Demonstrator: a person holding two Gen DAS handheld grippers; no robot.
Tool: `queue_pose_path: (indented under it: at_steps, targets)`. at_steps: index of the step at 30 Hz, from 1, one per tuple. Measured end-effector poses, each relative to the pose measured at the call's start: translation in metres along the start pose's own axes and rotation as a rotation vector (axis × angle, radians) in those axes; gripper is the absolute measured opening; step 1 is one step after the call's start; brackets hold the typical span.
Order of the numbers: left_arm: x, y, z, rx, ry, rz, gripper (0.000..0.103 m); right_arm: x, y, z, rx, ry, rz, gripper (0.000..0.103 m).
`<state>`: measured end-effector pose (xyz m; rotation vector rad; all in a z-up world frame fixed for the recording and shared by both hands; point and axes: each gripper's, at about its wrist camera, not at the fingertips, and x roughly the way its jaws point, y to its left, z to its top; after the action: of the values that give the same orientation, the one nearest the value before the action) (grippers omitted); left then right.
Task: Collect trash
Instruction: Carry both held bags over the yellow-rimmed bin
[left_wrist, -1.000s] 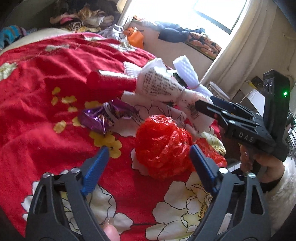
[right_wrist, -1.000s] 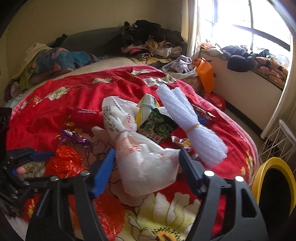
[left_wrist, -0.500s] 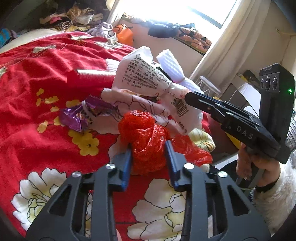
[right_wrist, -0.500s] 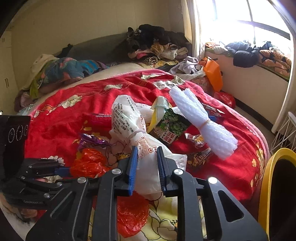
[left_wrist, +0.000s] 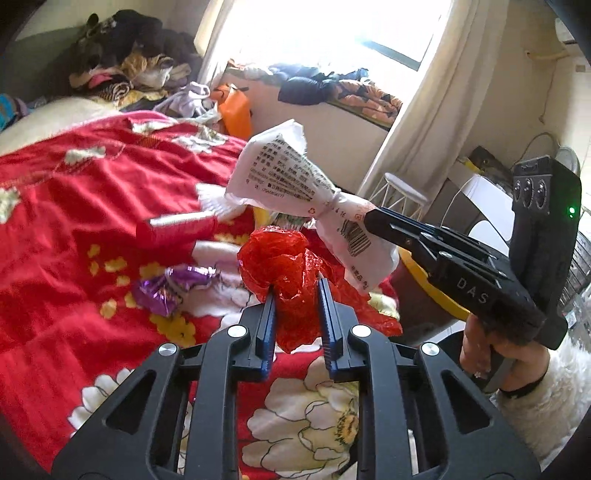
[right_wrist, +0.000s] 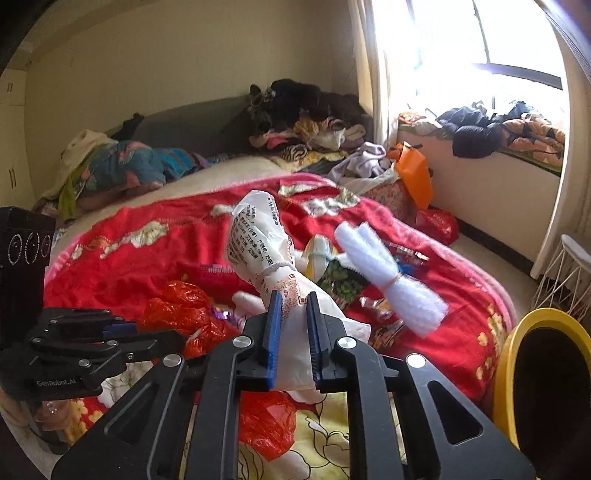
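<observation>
Pickup is the step in hand: the left gripper (left_wrist: 295, 310), its jaws having just closed, pinches the crumpled red plastic bag (left_wrist: 284, 266), while the right gripper (right_wrist: 293, 332), likewise just closed, clamps the knotted white printed plastic bag (right_wrist: 266, 258), both bags raised a little above the red floral blanket (left_wrist: 74, 221). Next, I judge, both loads must swing over to the yellow-rimmed bin (right_wrist: 517, 354) beside the bed and be let go, leaving the purple foil wrapper (left_wrist: 162, 295) and the white foam-net bundle (right_wrist: 388, 280) for later.
</observation>
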<state>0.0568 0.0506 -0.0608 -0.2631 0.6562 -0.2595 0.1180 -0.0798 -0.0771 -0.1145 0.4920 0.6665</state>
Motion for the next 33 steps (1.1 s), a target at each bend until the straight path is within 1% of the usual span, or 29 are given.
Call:
queue_pose_path:
  at_steps: [3,7,10,21,33]
  targets:
    - [-0.005,-0.008,0.007,0.018,-0.020,-0.008,0.015,-0.015,-0.002,0.006,0.007,-0.049,-0.015,0.013]
    - [-0.007,-0.020,0.014,0.039,-0.026,-0.006,0.015,-0.034,-0.010,0.014,0.027,-0.115,-0.052,0.013]
    - [-0.009,-0.028,0.018,0.052,-0.038,-0.011,0.015,-0.043,-0.019,0.019,0.058,-0.140,-0.078,0.013]
    - [0.000,-0.058,0.027,0.109,-0.035,-0.022,0.015,-0.069,-0.057,0.018,0.148,-0.196,-0.163,0.012]
    - [0.019,-0.084,0.033,0.150,-0.025,-0.028,0.015,-0.098,-0.102,0.008,0.253,-0.230,-0.257,0.012]
